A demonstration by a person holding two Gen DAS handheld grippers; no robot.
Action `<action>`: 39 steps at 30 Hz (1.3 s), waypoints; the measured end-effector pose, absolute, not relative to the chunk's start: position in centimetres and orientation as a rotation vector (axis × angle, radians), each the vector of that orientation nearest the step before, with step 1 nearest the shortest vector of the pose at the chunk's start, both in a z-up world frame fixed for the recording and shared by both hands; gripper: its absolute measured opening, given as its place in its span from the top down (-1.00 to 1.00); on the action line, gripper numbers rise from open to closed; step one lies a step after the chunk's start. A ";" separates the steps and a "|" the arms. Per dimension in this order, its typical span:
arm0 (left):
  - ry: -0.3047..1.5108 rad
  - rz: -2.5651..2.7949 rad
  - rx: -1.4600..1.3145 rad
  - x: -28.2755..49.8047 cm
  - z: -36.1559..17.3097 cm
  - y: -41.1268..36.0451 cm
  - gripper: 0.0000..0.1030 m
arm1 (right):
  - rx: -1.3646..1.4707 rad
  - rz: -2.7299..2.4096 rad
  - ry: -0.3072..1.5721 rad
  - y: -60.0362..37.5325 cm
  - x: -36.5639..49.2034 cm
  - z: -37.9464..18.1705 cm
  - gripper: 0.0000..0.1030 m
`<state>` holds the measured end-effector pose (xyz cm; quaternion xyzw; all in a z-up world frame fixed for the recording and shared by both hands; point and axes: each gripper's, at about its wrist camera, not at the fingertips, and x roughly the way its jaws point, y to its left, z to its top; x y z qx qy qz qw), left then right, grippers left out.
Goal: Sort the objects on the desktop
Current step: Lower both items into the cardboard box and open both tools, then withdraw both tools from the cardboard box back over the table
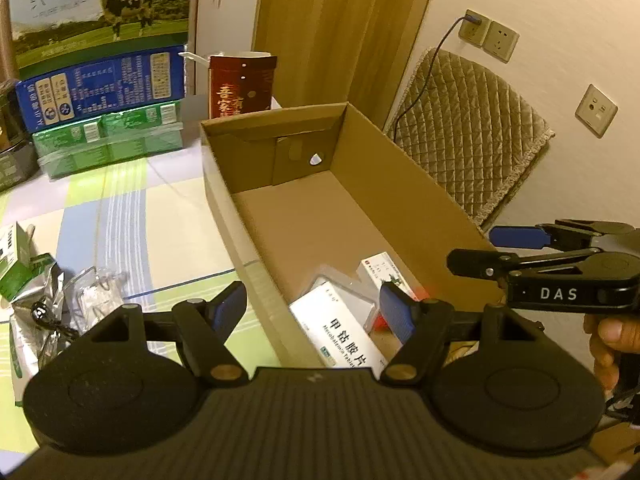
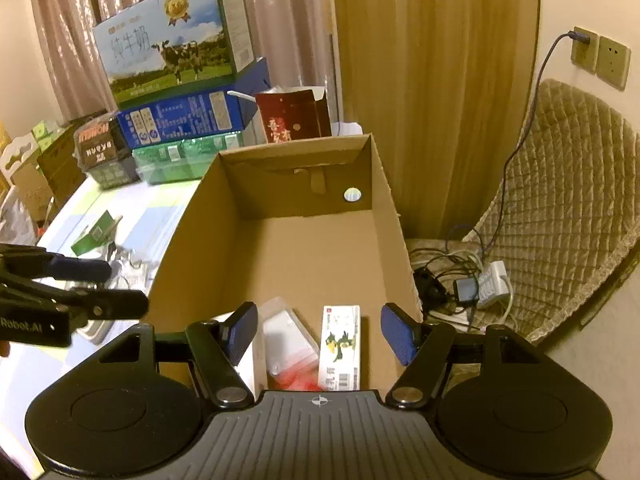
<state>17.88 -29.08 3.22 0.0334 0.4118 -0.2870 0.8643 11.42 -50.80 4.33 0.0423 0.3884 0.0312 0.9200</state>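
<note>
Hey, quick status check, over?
Left gripper, right gripper open, empty. Three packs in cardboard box. Loose items remain on table. Nothing blocking.

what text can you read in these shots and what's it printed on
"纯牛奶": milk carton topping the stack.
"DAS": right gripper.
"Robot.AI": left gripper.
"甲钴胺片": white medicine box in the cardboard box.
Blue carton, red bag, bird-print box: too blurred.

A lived-in home room. Stacked milk cartons (image 2: 176, 36) stand far left before curtains (image 2: 432, 80). A quilted chair (image 2: 568, 208) sits right, beneath wall sockets (image 2: 600, 60).
</note>
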 end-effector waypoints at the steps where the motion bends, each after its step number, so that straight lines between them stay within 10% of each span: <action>1: 0.863 -0.599 0.068 17.8 3.2 -28.8 -0.34 | 0.087 0.059 0.801 -50.8 11.2 4.3 -0.28; 39: 0.809 -0.394 0.052 11.7 5.1 -13.1 -0.80 | -0.067 0.194 0.776 -38.2 5.3 6.7 -0.66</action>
